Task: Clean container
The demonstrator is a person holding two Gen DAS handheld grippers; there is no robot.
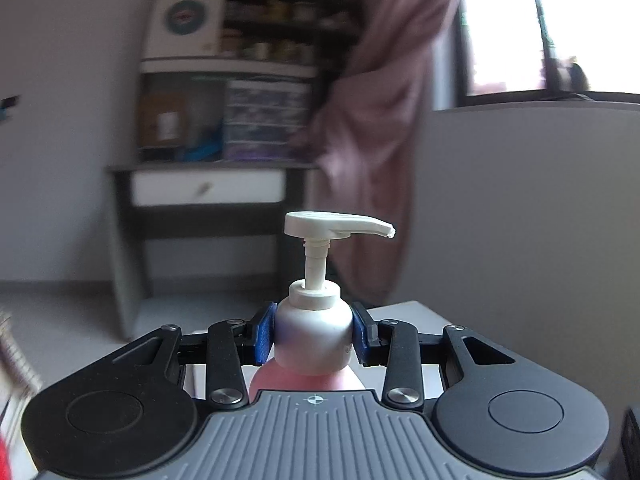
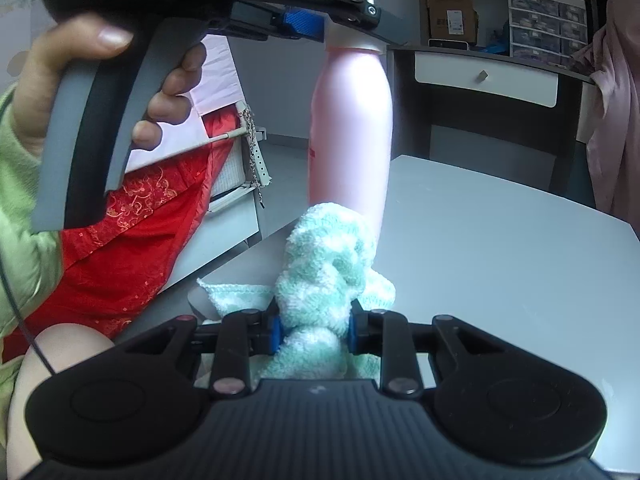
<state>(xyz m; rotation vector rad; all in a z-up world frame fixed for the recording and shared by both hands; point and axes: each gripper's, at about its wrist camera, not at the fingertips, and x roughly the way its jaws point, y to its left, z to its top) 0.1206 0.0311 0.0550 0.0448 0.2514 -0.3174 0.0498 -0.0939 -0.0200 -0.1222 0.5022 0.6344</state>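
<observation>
Pump bottle [image 1: 313,332] sits clamped in my left gripper [image 1: 314,334], the blue pads [image 1: 265,334] pressing both sides of its white shoulder just under the collar. Its pump head [image 1: 336,229] stands upright above the jaws, the nozzle pointing to the right. From the right wrist view I see the same bottle's pink body [image 2: 350,128] hanging below the left gripper [image 2: 316,26], upright, its lower end hidden behind the cloth, so I cannot tell whether it touches the table [image 2: 500,248].

My right gripper [image 2: 314,328] is closed on a bunched mint-and-white towel [image 2: 328,264]; the wad bulges up between the fingers and its top lies against the lower part of the pink body. A loose corner of it trails on the white table to the left.

The person's left hand [image 2: 100,76] wraps the grey handle at upper left, with a light-green sleeve [image 2: 24,220] below it. Red patterned fabric [image 2: 132,240] lies beside the table's left edge. Behind stand a dark desk with a white drawer [image 2: 486,74], blurred shelves and a pink curtain [image 1: 380,112].
</observation>
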